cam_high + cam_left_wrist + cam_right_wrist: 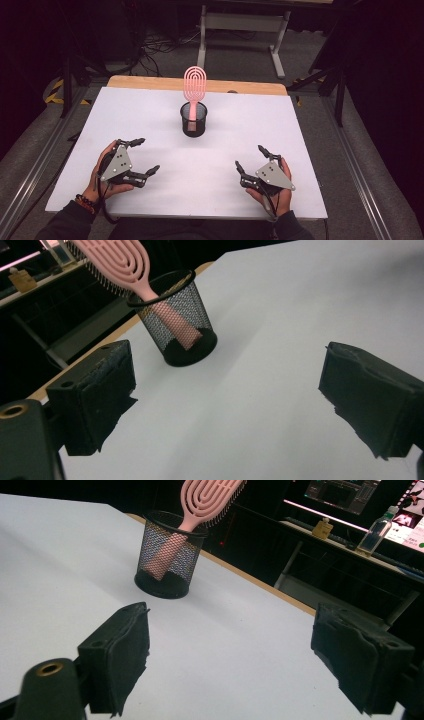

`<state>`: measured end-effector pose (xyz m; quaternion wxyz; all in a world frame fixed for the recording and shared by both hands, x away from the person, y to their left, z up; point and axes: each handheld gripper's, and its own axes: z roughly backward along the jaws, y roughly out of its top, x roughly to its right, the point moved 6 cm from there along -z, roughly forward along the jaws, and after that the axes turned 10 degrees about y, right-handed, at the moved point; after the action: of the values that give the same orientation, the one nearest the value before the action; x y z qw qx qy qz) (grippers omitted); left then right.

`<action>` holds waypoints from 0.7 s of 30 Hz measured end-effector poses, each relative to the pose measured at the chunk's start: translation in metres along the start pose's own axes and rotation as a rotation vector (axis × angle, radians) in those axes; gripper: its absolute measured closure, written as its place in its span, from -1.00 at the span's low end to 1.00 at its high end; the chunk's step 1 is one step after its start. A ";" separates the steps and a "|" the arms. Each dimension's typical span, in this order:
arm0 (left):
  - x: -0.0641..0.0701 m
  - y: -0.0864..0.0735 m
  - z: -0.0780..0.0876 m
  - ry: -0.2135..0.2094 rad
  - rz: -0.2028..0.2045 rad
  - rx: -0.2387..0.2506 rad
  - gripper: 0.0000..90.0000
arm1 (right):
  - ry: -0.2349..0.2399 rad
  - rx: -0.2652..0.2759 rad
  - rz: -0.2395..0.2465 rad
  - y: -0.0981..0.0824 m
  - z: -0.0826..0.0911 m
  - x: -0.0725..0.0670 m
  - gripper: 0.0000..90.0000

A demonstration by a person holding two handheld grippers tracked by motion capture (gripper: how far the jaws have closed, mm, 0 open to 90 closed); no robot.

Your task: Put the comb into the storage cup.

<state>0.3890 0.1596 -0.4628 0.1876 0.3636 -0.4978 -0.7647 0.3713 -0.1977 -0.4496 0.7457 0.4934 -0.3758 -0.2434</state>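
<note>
The high view looks forward and down from above the near edge of the surface, taking in all four edges. Each gripper view sits low and close over the surface, facing its middle from opposite near corners. All three share the mesh cup with the pink brush.

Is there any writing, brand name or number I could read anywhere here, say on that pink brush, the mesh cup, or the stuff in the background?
No readable text.
Pink brush, mesh cup: no lettering seen.
Monitors, small bottle, clear bottle: any text too small and blurred to read.
</note>
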 end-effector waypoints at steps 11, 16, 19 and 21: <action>-0.001 -0.020 0.009 -0.003 0.017 -0.044 -0.85 | -0.001 -0.014 -0.011 -0.004 0.002 0.000 -0.79; -0.005 -0.028 0.012 0.004 0.031 -0.053 -0.90 | 0.024 -0.007 -0.021 -0.005 0.002 -0.001 -0.89; -0.007 -0.034 0.016 0.020 0.033 -0.059 -0.90 | 0.039 -0.002 -0.020 -0.005 0.002 -0.002 -0.90; -0.008 -0.039 0.017 0.020 0.052 -0.070 -0.90 | 0.044 -0.001 -0.024 -0.006 0.001 -0.002 -0.90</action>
<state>0.3843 0.1919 -0.4905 0.2248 0.3514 -0.4780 -0.7730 0.3691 -0.1994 -0.4551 0.7511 0.5027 -0.3532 -0.2415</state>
